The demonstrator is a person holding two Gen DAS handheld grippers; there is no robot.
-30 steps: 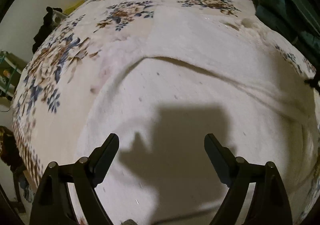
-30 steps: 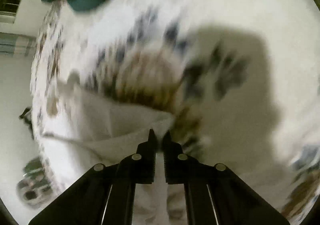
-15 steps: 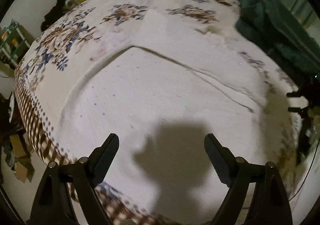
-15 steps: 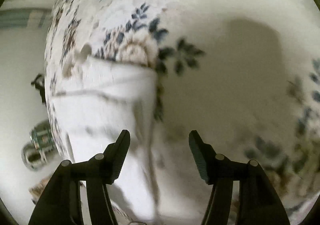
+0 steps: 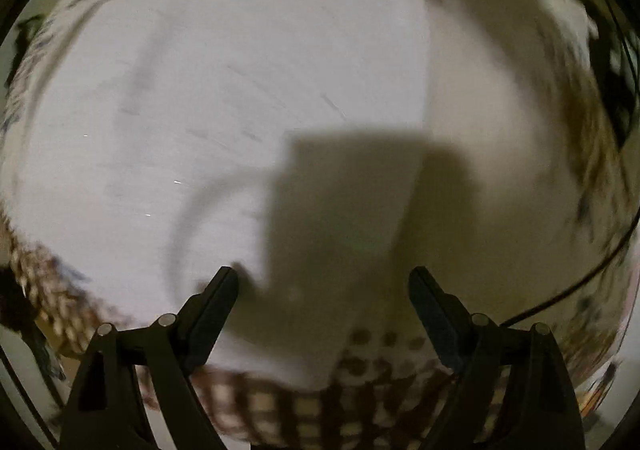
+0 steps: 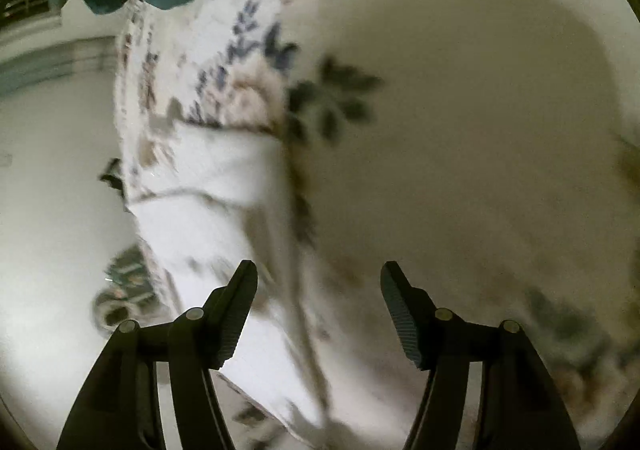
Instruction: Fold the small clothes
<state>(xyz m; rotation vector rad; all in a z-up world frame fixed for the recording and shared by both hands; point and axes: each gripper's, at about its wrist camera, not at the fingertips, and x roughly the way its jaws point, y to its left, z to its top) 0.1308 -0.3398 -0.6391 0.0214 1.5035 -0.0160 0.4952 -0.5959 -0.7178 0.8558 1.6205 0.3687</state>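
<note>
Hovering, seemingly, both grippers (image 5: 323, 282) (image 6: 319, 278) agape.

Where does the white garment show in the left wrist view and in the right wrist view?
Left wrist: the white garment fills the centre and left, blurred.
Right wrist: it lies left of centre, running down toward the left finger.
Shared landmark: the floral bedspread, at the rim in the left view.

The white garment (image 5: 224, 89) lies spread flat on the floral bedspread (image 6: 460, 109), its plain pale cloth filling most of the blurred left wrist view. Its near edge reaches the bedspread's brown checked border (image 5: 304, 406). In the right wrist view the white garment (image 6: 208, 185) shows a folded layer with a straight edge beside the bedspread's blue-and-tan flower print, and a seam line crosses it.
</note>
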